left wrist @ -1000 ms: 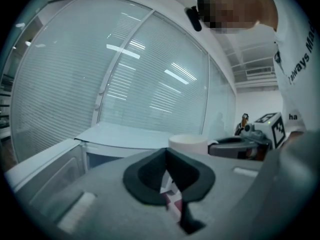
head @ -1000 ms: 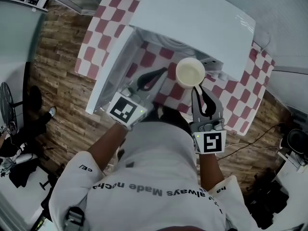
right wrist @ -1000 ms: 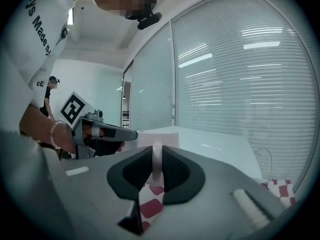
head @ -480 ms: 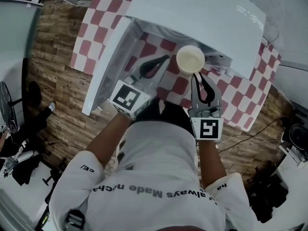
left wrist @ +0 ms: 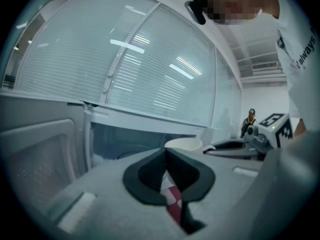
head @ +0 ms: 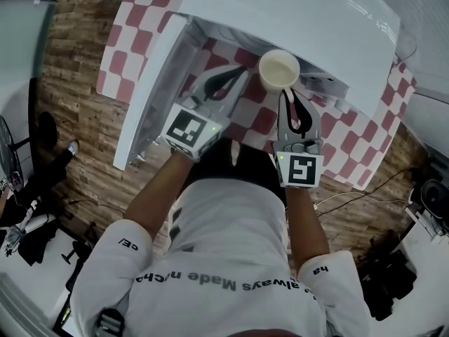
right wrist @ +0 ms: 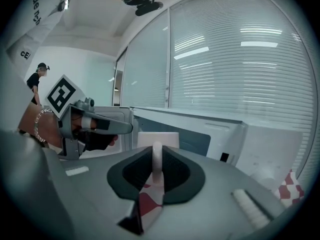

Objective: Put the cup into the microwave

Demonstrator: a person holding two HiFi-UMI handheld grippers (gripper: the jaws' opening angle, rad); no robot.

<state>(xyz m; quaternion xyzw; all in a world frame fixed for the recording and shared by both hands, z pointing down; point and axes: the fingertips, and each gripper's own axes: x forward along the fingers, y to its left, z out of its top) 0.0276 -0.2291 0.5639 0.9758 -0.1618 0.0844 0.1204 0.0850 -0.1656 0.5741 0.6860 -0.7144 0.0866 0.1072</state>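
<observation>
Cup (head: 279,69) upper centre, handle pinched by right tool (head: 288,97), at microwave (head: 302,20) mouth; thin handle grip may let it swing and clip the opening. Left tool (head: 235,77) pressed together, empty.

- The cream cup (head: 279,70) is standing upright, mouth up, its handle pinched in my right gripper (head: 288,98), just before the opening.
- The white microwave (head: 302,20) is sitting with its door (head: 151,90) swung open leftward.
</observation>
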